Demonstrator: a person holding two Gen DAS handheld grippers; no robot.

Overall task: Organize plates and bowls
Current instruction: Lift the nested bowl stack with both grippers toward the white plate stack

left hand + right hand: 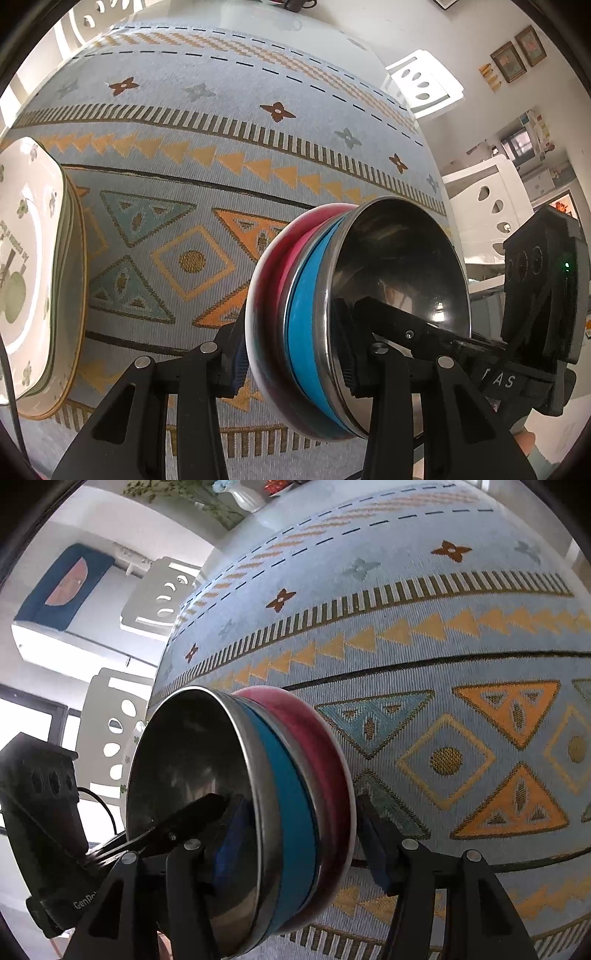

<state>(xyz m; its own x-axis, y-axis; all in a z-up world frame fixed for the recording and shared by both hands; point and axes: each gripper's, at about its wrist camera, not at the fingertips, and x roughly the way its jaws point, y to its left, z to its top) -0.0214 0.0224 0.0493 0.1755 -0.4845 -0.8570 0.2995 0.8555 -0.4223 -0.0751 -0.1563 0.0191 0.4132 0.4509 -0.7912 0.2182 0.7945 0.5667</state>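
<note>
Between both grippers, near edge of tablecloth [229,122]: left gripper [295,365] & right gripper [295,842] each clamp opposite rims of a nested bowl stack, steel bowl [399,266] inside blue bowl [308,295] inside red bowl [273,266]. Far left, stacked floral plates [33,258] on cloth.

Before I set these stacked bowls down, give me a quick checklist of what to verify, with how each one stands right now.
1. Left hand-held gripper clamps the bowl stack across its rim: ok.
2. Right hand-held gripper clamps the same stack from the opposite side: ok.
3. Bowls nested steel, blue, red, none slipping out: ok.
4. Stack level: not ok, tipped on its side.
5. Stack clear of the plates at left: ok.
6. Stack touching the tablecloth: cannot tell.
</note>
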